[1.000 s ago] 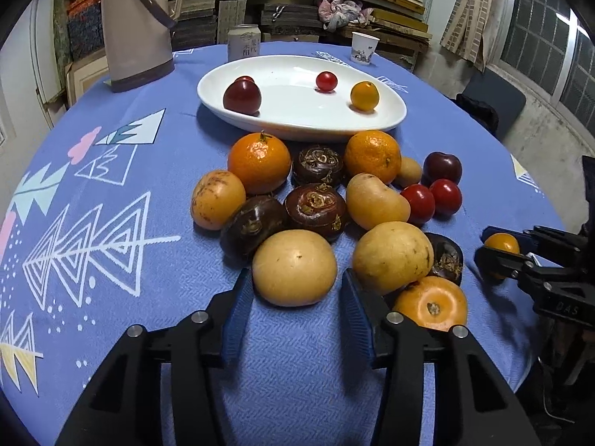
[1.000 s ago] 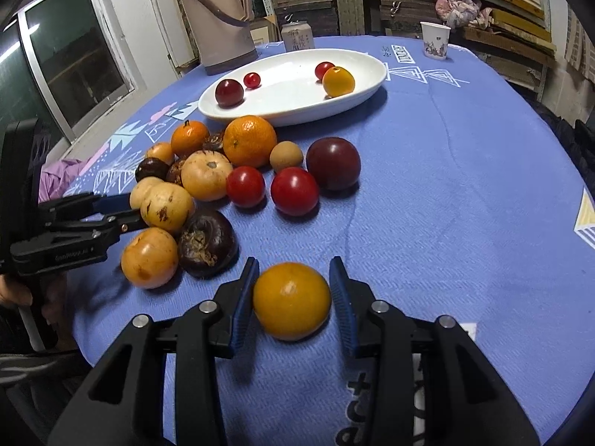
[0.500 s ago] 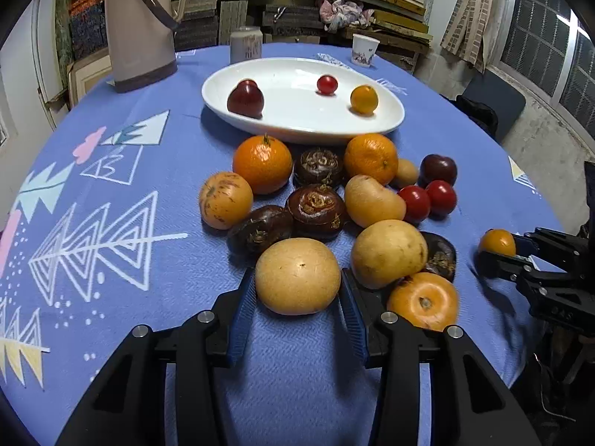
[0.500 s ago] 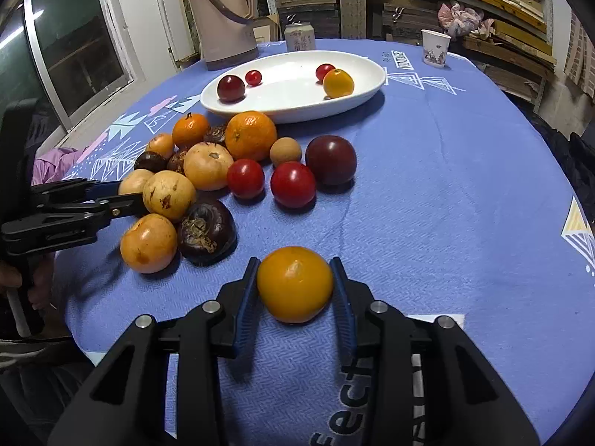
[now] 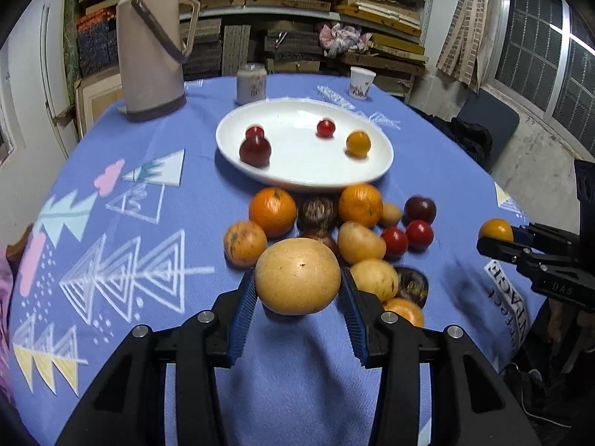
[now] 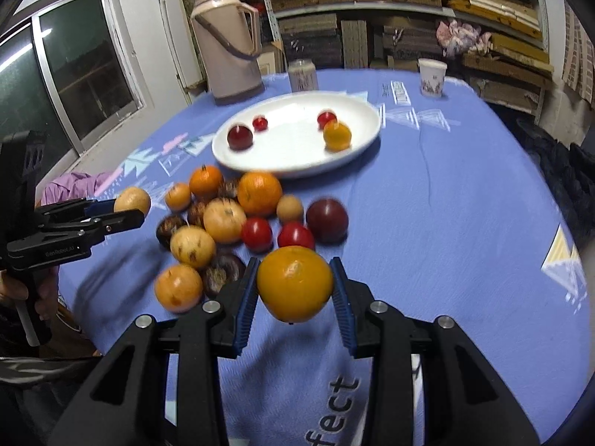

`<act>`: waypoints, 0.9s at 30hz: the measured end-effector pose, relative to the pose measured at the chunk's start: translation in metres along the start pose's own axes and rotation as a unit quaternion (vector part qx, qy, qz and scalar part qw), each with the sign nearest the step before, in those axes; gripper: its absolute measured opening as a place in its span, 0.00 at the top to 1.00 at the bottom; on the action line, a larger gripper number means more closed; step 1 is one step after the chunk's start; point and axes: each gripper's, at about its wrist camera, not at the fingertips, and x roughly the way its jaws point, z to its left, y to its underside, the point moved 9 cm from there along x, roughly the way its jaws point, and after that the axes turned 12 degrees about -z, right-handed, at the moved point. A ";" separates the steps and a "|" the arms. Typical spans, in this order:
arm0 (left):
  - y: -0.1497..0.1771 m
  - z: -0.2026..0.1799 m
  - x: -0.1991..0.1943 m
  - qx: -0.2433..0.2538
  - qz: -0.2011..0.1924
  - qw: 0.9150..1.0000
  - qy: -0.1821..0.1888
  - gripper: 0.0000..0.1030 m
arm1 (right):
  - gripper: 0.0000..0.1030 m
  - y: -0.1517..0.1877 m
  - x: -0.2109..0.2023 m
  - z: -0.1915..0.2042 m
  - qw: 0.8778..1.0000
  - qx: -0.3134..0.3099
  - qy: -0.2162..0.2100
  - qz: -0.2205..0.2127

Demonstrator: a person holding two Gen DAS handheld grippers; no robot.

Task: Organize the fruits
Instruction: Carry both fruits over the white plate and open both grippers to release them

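Note:
My left gripper (image 5: 298, 297) is shut on a large tan round fruit (image 5: 297, 277) and holds it above the blue tablecloth, near the front of the fruit pile (image 5: 334, 230). My right gripper (image 6: 294, 290) is shut on a yellow-orange fruit (image 6: 295, 283) and holds it above the cloth, in front of the pile (image 6: 238, 223). The white oval plate (image 5: 316, 171) lies beyond the pile with several small fruits in it; it also shows in the right wrist view (image 6: 282, 160). The left gripper with its tan fruit (image 6: 132, 200) shows at the left of the right wrist view.
A beige thermos (image 5: 150, 42), a can (image 5: 251, 83) and a paper cup (image 5: 360, 82) stand at the table's far side. Oranges, red tomatoes, dark and tan fruits lie in the pile. Shelves of stacked boards are behind. The table edge drops off at the right.
Both grippers closed on their fruits and lifted them off the cloth. The views have risen and tilted back.

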 end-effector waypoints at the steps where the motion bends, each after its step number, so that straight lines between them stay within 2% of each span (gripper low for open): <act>1: -0.007 0.000 -0.003 0.003 -0.008 1.000 -0.001 0.57 | 0.64 -0.006 -0.002 0.000 1.000 -0.001 -0.001 -0.006; 7: -0.044 0.006 -0.002 0.010 -0.036 0.999 -0.010 0.56 | 0.64 -0.052 -0.001 0.003 0.999 -0.015 -0.011 -0.038; 11: -0.067 0.010 0.012 0.005 -0.043 0.999 -0.005 0.56 | 0.64 -0.082 0.019 0.008 0.998 -0.026 -0.025 -0.046; 21: -0.098 0.017 0.073 -0.002 -0.025 1.000 0.000 0.56 | 0.64 -0.117 0.102 0.008 0.999 -0.034 -0.031 -0.014; 27: -0.110 0.012 0.126 -0.011 0.007 1.000 0.018 0.56 | 0.64 -0.123 0.153 0.004 0.998 -0.033 -0.042 0.014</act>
